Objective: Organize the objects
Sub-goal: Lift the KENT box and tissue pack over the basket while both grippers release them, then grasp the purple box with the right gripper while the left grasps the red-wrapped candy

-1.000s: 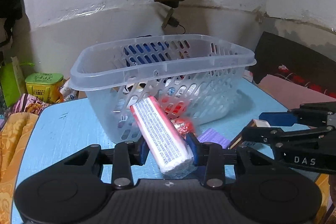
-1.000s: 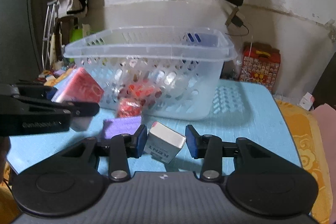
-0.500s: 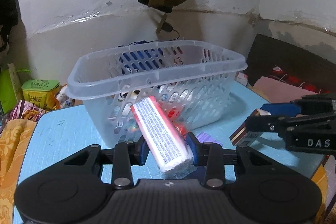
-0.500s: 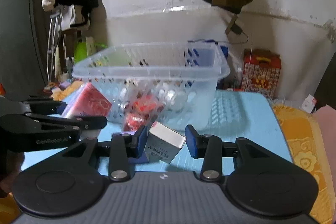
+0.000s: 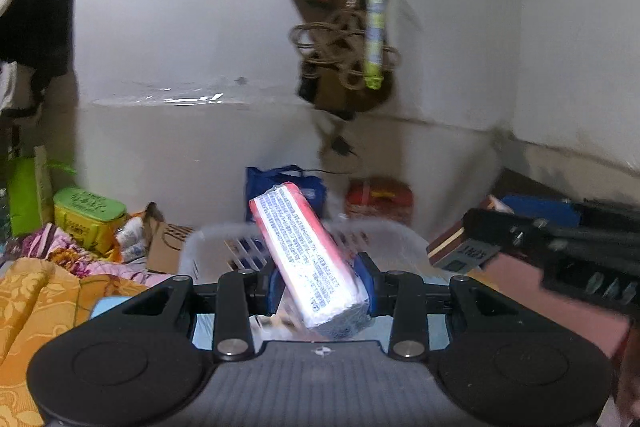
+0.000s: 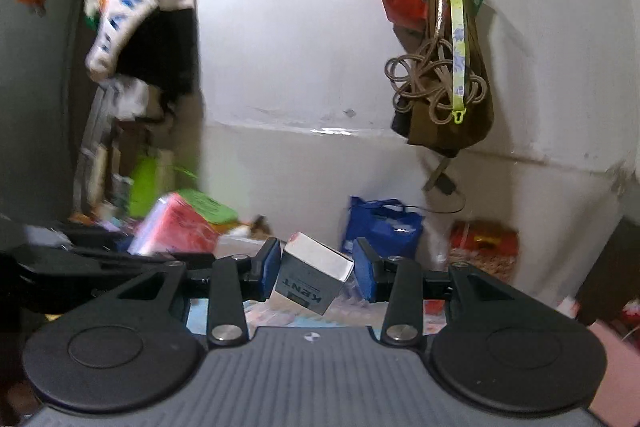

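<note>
My left gripper (image 5: 320,285) is shut on a long red and white wrapped packet (image 5: 306,255), held tilted above the clear plastic basket (image 5: 208,241), whose rim shows just below it. My right gripper (image 6: 316,269) is shut on a small grey KENT box (image 6: 312,273). The box (image 5: 460,245) and the right gripper's arm show at the right of the left wrist view. The red packet (image 6: 176,229) and the left gripper show at the left of the right wrist view. Both views are blurred and the basket's inside is hidden.
A blue bag (image 6: 384,223) and a red box (image 5: 380,197) stand by the far wall. A brown bag with coiled rope (image 6: 440,99) hangs above. A green tin (image 5: 88,213) and orange cloth (image 5: 36,291) lie at the left.
Both grippers have risen with their loads from table level to above the basket. The basket has dropped to the bottom of the left view and out of the right view.
</note>
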